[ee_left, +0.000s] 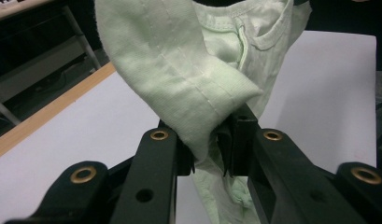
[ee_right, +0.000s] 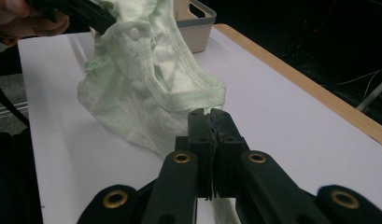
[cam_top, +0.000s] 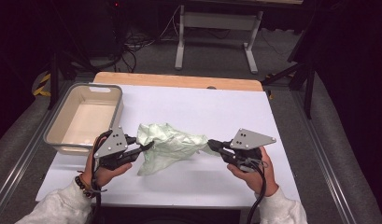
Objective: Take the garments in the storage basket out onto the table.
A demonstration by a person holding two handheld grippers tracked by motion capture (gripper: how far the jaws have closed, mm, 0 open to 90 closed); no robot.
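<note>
A light green garment (cam_top: 170, 144) hangs stretched between my two grippers, just above the white table (cam_top: 202, 102), with its lower part drooping onto the surface. My left gripper (cam_top: 146, 146) grips its left side. In the left gripper view the jaws (ee_left: 207, 130) pinch a thick fold of the cloth (ee_left: 179, 60). On the garment's right end my right gripper (cam_top: 211, 144) is shut. The right gripper view shows its jaws (ee_right: 209, 114) pressed together on a thin edge of the garment (ee_right: 142, 84), which has a hemmed border and a small snap button.
A grey bin (cam_top: 97, 85) with a pale inside stands at the table's left rear and also appears in the right gripper view (ee_right: 198, 32). A wooden strip (cam_top: 179, 80) borders the far edge. A white table frame (cam_top: 216, 28) stands on the floor beyond.
</note>
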